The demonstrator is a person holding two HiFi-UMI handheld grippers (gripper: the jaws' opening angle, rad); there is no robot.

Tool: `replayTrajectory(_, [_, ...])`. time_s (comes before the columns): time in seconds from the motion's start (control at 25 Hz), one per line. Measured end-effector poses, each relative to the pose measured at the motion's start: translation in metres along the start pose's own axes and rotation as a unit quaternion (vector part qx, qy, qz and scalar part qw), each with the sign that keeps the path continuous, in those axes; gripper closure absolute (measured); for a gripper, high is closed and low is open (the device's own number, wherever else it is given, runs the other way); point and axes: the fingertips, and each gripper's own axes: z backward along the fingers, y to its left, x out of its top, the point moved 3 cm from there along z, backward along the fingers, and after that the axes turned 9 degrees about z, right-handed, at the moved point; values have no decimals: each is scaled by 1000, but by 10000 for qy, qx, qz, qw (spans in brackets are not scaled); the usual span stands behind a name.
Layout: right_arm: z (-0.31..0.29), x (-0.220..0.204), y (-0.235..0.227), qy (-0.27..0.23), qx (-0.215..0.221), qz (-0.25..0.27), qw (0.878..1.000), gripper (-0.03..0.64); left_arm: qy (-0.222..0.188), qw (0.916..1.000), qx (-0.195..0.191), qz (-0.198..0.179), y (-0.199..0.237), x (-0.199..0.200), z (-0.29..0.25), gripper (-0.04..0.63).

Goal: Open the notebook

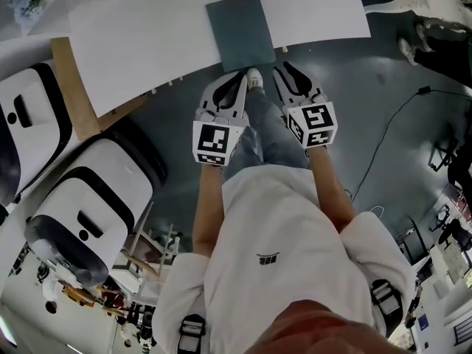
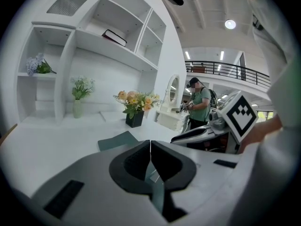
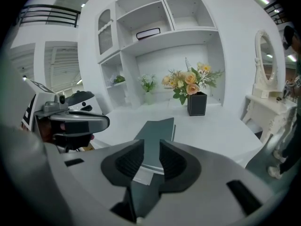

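Note:
A dark teal notebook point(image 1: 240, 32) lies closed on the white table point(image 1: 147, 35), by its near edge. Both grippers hang just short of that edge, side by side and pointing at the notebook. My left gripper point(image 1: 240, 78) is shut, its black pads touching with nothing between them point(image 2: 150, 142); the notebook point(image 2: 117, 140) lies ahead and slightly left of it. My right gripper point(image 1: 284, 66) is open, with a narrow empty gap between its pads point(image 3: 150, 142). The notebook point(image 3: 157, 131) lies straight ahead beyond that gap. Neither gripper touches the notebook.
A black box of flowers point(image 3: 196, 102) stands further back on the table, before a white shelf unit point(image 3: 155, 18). Two white machines point(image 1: 88, 212) and a wooden board point(image 1: 70, 87) stand to the left. A cable point(image 1: 391, 124) runs over the floor at right. A person point(image 2: 200, 105) stands beyond.

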Motion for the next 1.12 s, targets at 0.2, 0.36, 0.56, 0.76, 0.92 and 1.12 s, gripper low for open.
replayTrajectory(0.2, [-15, -12, -7, 107, 28, -52, 9999, 526, 89, 10000, -31, -21, 6, -7, -15, 595])
replayTrajectory(0.36, [-29, -28, -12, 170, 29, -207, 9996, 517, 177, 9998, -48, -54, 11, -16, -24, 595])
replayTrajectory(0.56, [-43, -43, -16, 252, 68, -457, 9986, 495, 266, 9996, -93, -1, 12, -29, -33, 595])
replayTrajectory(0.76, [-57, -52, -16, 328, 170, -647, 9972, 477, 360, 9993, -102, 36, 13, -40, -39, 595])
replayTrajectory(0.92, [-67, -63, -14, 475, 188, -801, 9955, 469, 421, 9991, -66, 75, 18, -46, -40, 595])
replayTrajectory(1.12, [-74, -73, -13, 589, 174, -968, 9934, 468, 460, 9989, -33, 75, 23, -50, -41, 595])
